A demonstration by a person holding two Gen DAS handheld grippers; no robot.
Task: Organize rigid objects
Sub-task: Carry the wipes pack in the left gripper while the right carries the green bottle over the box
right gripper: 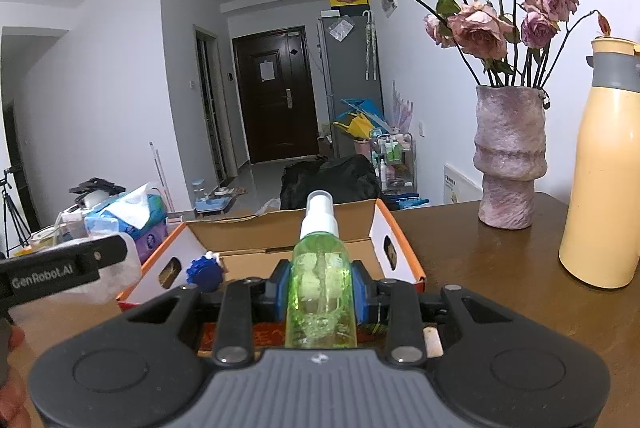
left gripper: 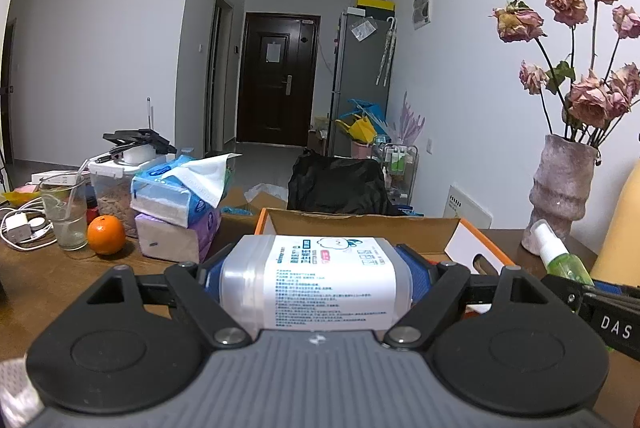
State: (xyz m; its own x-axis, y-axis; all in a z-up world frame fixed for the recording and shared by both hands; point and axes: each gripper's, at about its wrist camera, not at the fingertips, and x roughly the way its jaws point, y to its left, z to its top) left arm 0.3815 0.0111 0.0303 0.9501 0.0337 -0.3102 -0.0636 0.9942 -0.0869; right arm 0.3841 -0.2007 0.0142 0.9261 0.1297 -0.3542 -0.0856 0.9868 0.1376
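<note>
Brown wood table [right gripper: 480,268] holds an open cardboard box [right gripper: 280,228] at 12 o'clock. Left gripper [left gripper: 316,268] squeezes a clear wipes tub [left gripper: 320,280] in wide jaws. Right gripper [right gripper: 320,288] pinches a green spray bottle [right gripper: 320,288] tight. Pink vase [right gripper: 508,156] stands at 2 o'clock.

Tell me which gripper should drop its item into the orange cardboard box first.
Probably the right gripper: its green spray bottle already points over the open orange cardboard box. The left gripper, holding the clear plastic container, sits further back.
</note>
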